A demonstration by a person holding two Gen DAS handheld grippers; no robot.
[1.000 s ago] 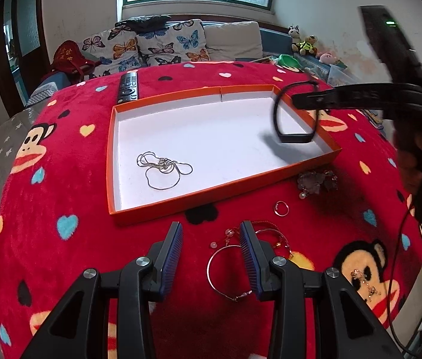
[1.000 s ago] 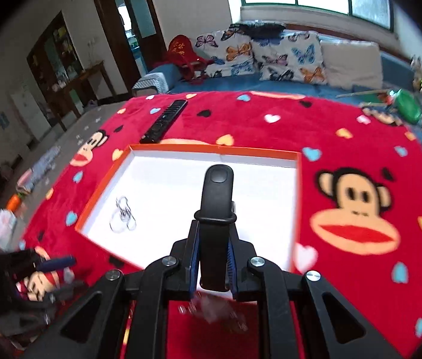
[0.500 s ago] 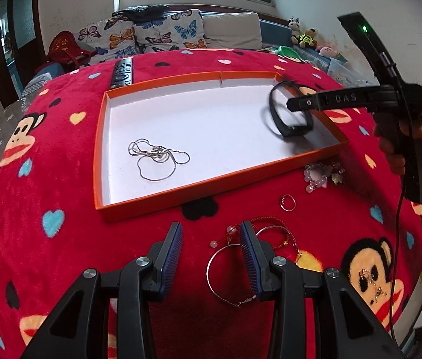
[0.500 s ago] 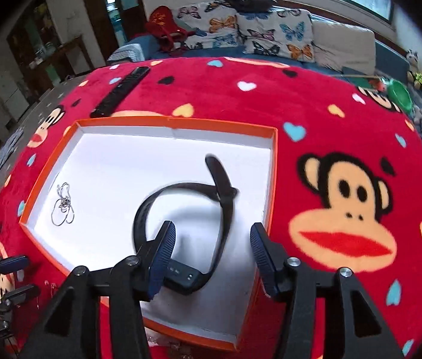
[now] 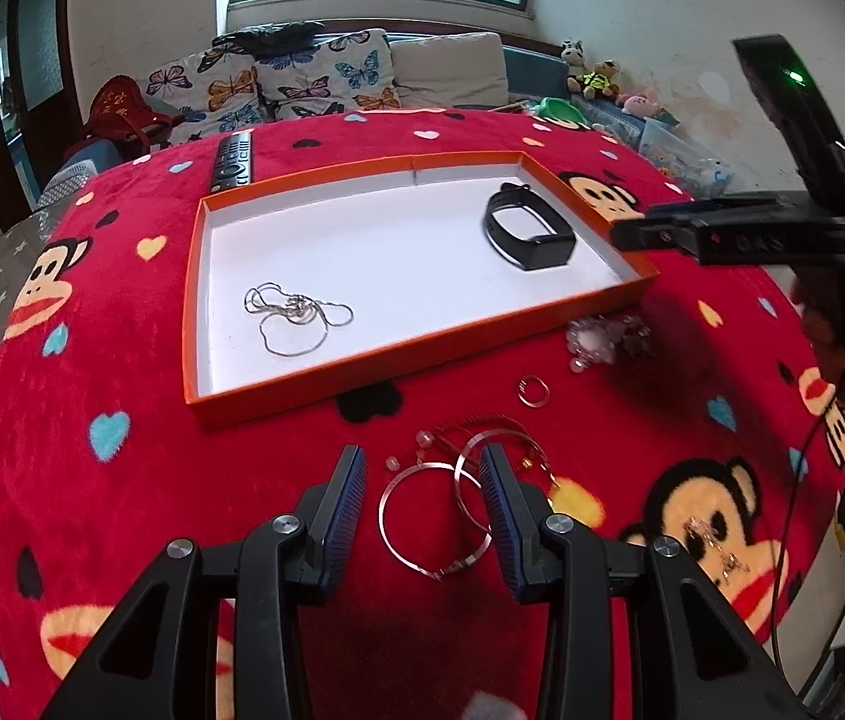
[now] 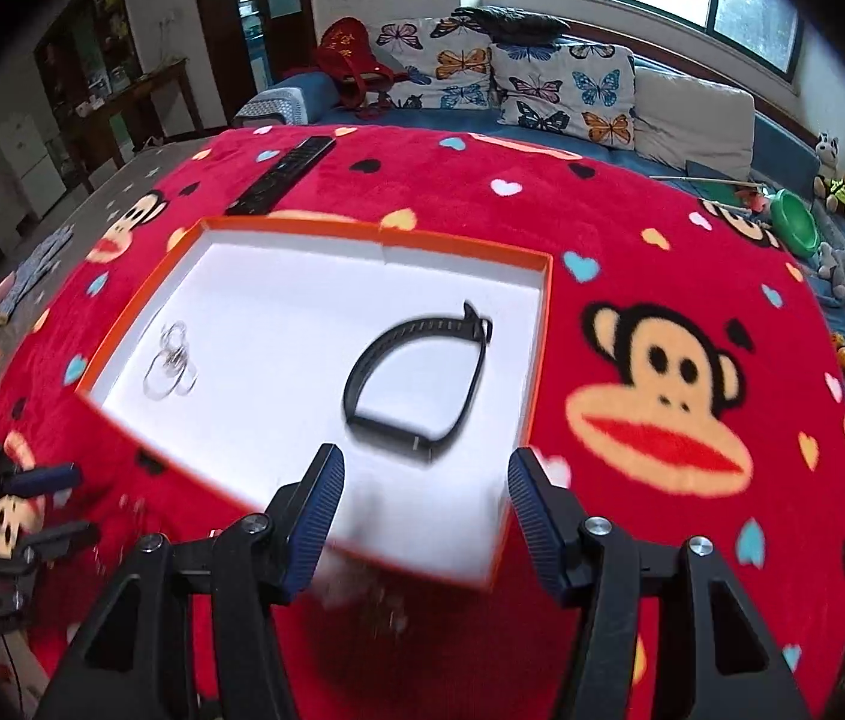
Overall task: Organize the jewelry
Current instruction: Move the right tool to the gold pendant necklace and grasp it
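A black wristband (image 5: 542, 252) (image 6: 398, 429) lies loose in the right part of the orange tray (image 5: 422, 363) (image 6: 539, 360). A silver necklace (image 5: 296, 315) (image 6: 170, 354) lies at the tray's left. My right gripper (image 6: 422, 468) (image 5: 662, 234) is open and empty, hanging over the tray's near right corner. Nothing sits between the pads of my left gripper (image 5: 422, 474), which stands open low over the red cloth. Beneath it lie thin bangles (image 5: 434, 516) and a red string bracelet (image 5: 500, 426).
On the cloth in front of the tray lie a small ring (image 5: 533, 390), a bead bracelet (image 5: 602, 339) and a gold piece (image 5: 716, 546). A black remote (image 5: 234, 162) (image 6: 281, 174) lies beyond the tray's far left corner. A sofa with cushions stands behind.
My right gripper opened and let go of the black wristband, which now lies flat in the tray. The gripper then drew back to the tray's near edge. My left gripper stayed put.
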